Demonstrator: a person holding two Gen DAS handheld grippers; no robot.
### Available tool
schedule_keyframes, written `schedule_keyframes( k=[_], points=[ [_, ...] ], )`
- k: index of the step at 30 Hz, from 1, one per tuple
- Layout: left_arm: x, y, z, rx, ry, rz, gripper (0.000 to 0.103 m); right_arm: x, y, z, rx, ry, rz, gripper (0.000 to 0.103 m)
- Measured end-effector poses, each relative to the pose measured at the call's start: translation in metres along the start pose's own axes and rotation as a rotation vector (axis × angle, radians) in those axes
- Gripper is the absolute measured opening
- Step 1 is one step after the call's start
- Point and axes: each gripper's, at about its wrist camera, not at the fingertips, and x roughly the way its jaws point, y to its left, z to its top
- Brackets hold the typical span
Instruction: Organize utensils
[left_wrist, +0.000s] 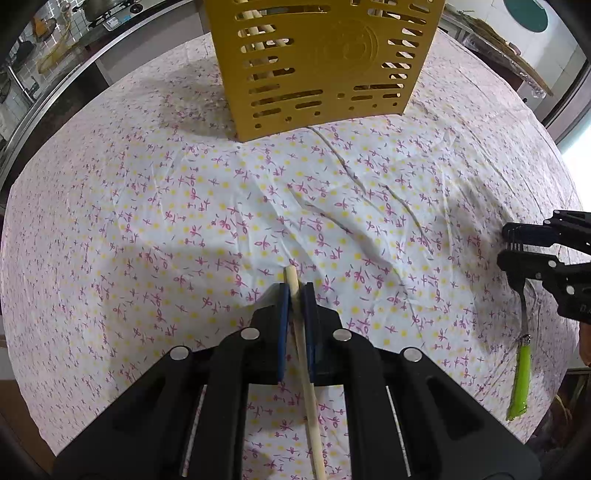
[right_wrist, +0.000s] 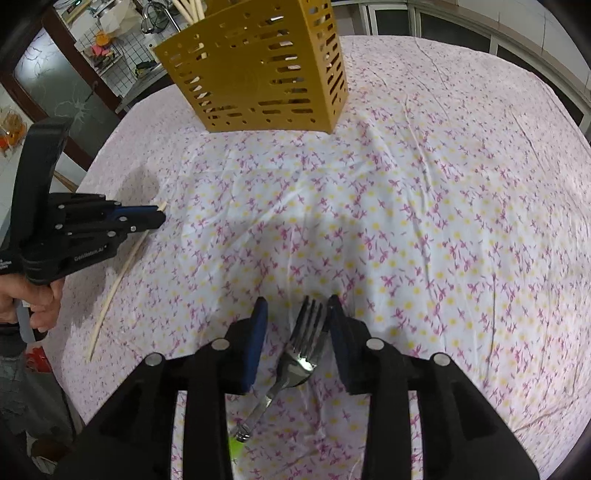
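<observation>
A yellow slotted utensil holder stands at the far side of the flowered tablecloth, with several wooden sticks inside. My left gripper is shut on a pale wooden chopstick, which runs back between the pads and rests low over the cloth. The right wrist view shows the same left gripper and chopstick at the left. My right gripper stands open around a metal fork with a green handle that lies on the cloth, its tines close to the right pad. The left wrist view has the right gripper and fork handle at the right.
A kitchen counter with a stove lies beyond the table's far left edge. Windows run behind the table. A person's hand grips the left tool. The cloth is wrinkled between the grippers and the holder.
</observation>
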Motion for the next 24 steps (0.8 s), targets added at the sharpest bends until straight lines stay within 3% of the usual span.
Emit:
schedule_keyframes(
  k=[1, 2, 5, 18, 24],
  points=[
    [0.0, -0.001, -0.001, 0.0, -0.002, 0.002, 0.006, 0.001, 0.0, 0.0, -0.006, 0.0, -0.004, 0.03],
    [0.0, -0.001, -0.001, -0.001, -0.003, 0.002, 0.006, 0.002, 0.001, -0.001, -0.02, -0.002, -0.015, 0.015],
    [-0.001, -0.002, -0.003, 0.003, -0.011, 0.006, 0.006, 0.004, 0.006, -0.001, -0.046, 0.003, -0.014, 0.004],
    [-0.025, -0.006, -0.006, 0.006, -0.112, 0.01, 0.004, -0.058, 0.02, 0.022, -0.112, -0.197, -0.035, 0.002],
    [-0.081, 0.014, 0.007, -0.092, -0.286, -0.06, 0.004, -0.102, 0.027, 0.042, -0.125, -0.331, -0.039, 0.002]
  ],
)
